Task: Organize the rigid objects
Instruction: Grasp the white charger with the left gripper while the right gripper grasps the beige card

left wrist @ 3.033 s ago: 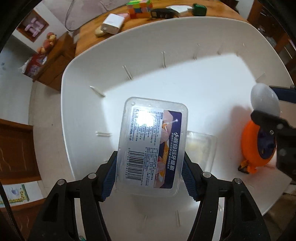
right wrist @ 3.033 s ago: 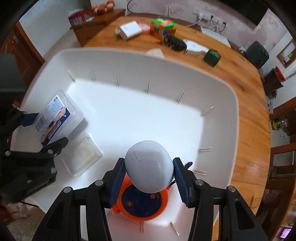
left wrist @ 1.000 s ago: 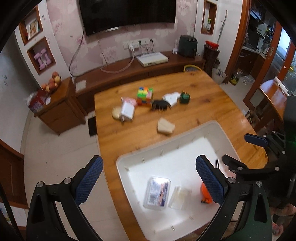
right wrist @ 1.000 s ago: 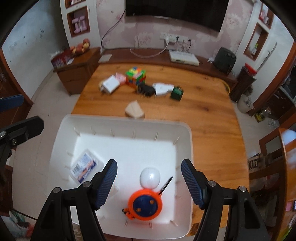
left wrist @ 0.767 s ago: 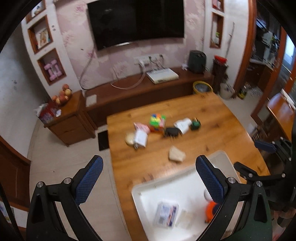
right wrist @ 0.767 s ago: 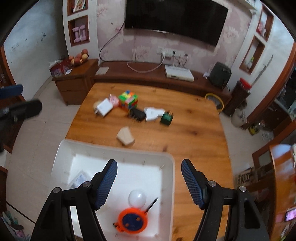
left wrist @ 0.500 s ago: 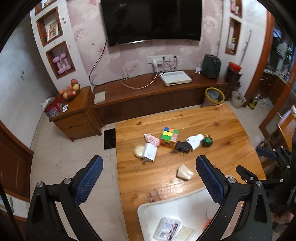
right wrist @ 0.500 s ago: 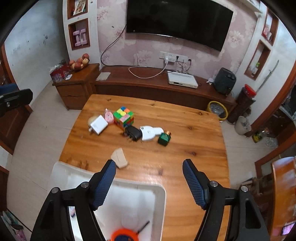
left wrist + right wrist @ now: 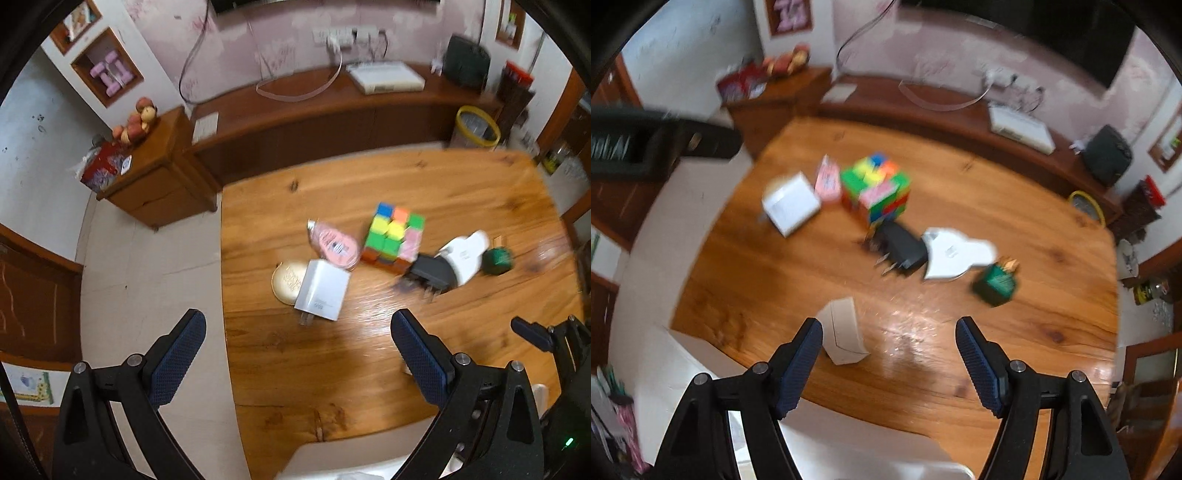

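Loose objects lie on the wooden table: a white charger, a gold round compact, a pink case, a colour cube, a black plug adapter, a white adapter, a green box and a beige wedge. My left gripper is open and empty above the table's near left. My right gripper is open and empty, just right of the wedge. The white bin's rim shows at the bottom.
A low wooden cabinet runs along the far wall, with a side cabinet holding fruit at left. A yellow-rimmed bin stands at the far right. The other gripper shows at the left wrist view's right edge.
Both grippers let go of the clear box and the white ball in the bin, opened and rose. In the last half second they have dropped closer to the loose objects on the table.
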`<state>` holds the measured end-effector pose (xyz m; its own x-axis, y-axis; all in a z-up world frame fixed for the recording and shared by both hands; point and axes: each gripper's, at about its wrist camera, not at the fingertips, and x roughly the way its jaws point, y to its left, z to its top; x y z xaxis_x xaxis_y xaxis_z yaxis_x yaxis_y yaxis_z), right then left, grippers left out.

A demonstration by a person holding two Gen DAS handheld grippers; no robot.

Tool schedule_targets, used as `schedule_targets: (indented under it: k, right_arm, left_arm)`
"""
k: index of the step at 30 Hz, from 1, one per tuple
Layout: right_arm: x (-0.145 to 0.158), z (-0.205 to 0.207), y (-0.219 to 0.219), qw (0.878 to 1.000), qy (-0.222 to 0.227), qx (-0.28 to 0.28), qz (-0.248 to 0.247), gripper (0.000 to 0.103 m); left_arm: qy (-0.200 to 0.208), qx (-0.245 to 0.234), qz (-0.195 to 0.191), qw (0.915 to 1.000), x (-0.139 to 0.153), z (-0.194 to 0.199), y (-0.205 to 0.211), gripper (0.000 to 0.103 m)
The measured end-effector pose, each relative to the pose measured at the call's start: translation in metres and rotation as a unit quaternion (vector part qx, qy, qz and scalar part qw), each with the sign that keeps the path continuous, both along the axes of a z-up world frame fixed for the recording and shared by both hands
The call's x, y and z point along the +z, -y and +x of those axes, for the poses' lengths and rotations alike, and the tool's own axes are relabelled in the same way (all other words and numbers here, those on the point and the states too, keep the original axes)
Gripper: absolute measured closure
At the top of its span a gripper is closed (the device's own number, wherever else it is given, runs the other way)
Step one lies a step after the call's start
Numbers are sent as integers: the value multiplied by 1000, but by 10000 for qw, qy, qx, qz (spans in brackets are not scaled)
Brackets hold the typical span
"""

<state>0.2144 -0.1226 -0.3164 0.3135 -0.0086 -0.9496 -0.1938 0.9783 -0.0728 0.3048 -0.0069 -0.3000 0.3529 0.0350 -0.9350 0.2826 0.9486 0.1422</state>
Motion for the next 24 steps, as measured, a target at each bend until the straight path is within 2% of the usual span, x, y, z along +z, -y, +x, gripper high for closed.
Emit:
schedule_targets:
  k: [3,9,10,12,16,19,24]
  right_arm:
    - [-36,8,-10,9989,-456,107,41,28]
    - [-71,18,-24,9951,-956,196,168,28]
    - [-75,19,-25,9938,-1058,200,265,34]
    - [-80,19,-28,9914,-1207,235,442,40]
    - [-86,17,-34,9899,-1373,310,193,55]
    - [-86,16,-30,9896,-1406,203,220,61]
    - [-86,15,-10,9860,-1551,-250,557,61]
  left_arm:
    - [-203,46,209,9996,-26,10,1,3]
    - [-414,20,458,9981,-58,20,4,3]
    - [-469,33,462,9978,-63,21,4,3]
    - [-555,55,476,9973,-70,23,6,3]
    - [-662,58,554,9962,-80,27,10,3]
    - [-657,-47,675,9955,-85,26,18,3]
    - [-528,-160,964,9938,-93,26,31,3]
